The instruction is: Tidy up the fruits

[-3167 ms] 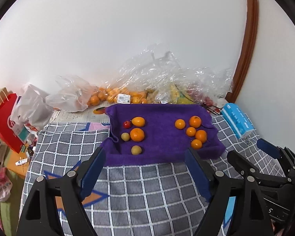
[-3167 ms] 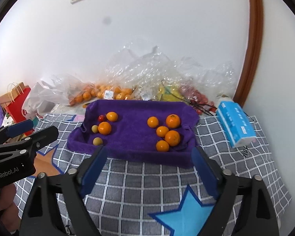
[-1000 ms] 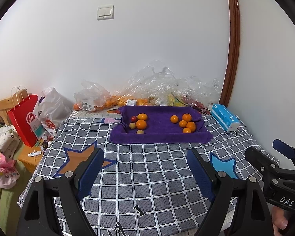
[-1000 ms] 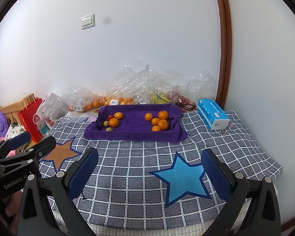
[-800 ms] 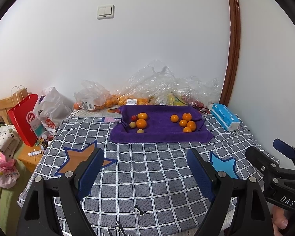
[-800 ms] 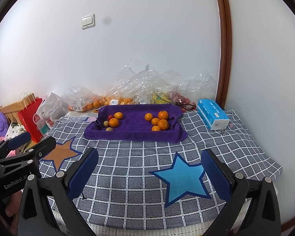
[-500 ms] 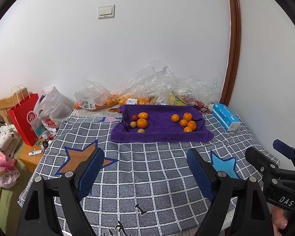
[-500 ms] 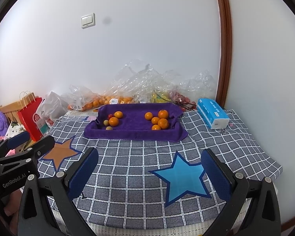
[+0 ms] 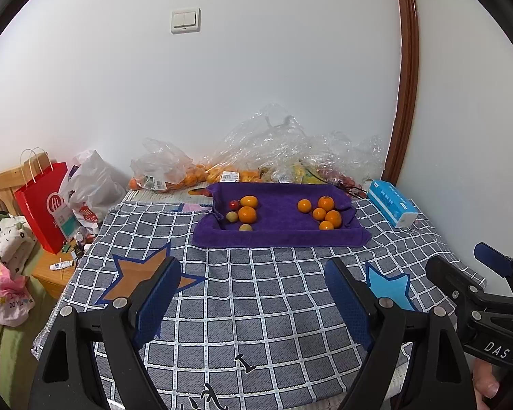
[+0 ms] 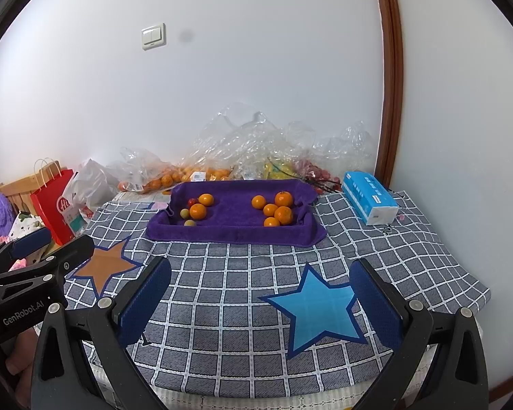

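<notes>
On the far side of the bed, near the wall, lies a purple terry towel with turned-up edges (image 9: pixel 277 229); the fruit on it sits in two groups, well apart; at the towel's right a cluster of five small round oranges (image 9: pixel 321 212), some touching; at its left two larger oranges (image 9: pixel 248 209), one small red round fruit (image 9: pixel 234 204) and two pale yellow-green round fruits (image 9: pixel 232 217).

The bed is covered by a grey cloth with a white grid and star patches (image 10: pixel 229 294), one star brown, one blue; behind the towel, against the plain white wall (image 9: pixel 256 78), crumpled clear plastic bags (image 10: pixel 256 147) hold more oranges; a blue tissue pack (image 10: pixel 369 196) lies to the towel's right, beside a brown wooden door frame (image 10: pixel 390 85); a red paper carrier bag (image 9: pixel 42 201) stands off the left edge of the bed; a white light switch (image 9: pixel 185 20) is on the wall.

The left gripper (image 9: pixel 253 294) and the right gripper (image 10: pixel 260 290) hover over the near part of the cloth, jaws released and spread wide, nothing between them.
</notes>
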